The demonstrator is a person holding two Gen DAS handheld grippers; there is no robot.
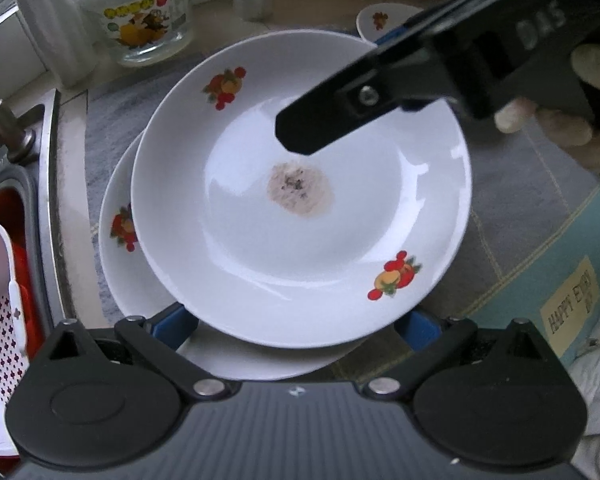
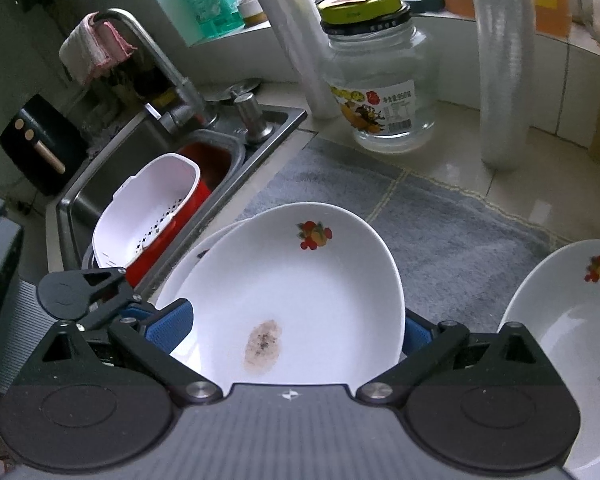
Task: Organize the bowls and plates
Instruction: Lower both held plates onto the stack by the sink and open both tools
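Sitting on the grey mat beside the sink, your stained top plate overlaps a second plate, stacked to save room. Your left gripper and right gripper both stand spread, straddling its rim without pinching. A bowl waits nearby.

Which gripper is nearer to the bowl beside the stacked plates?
Right. The right gripper sits just beside the bowl; the left gripper is across the plates from it.
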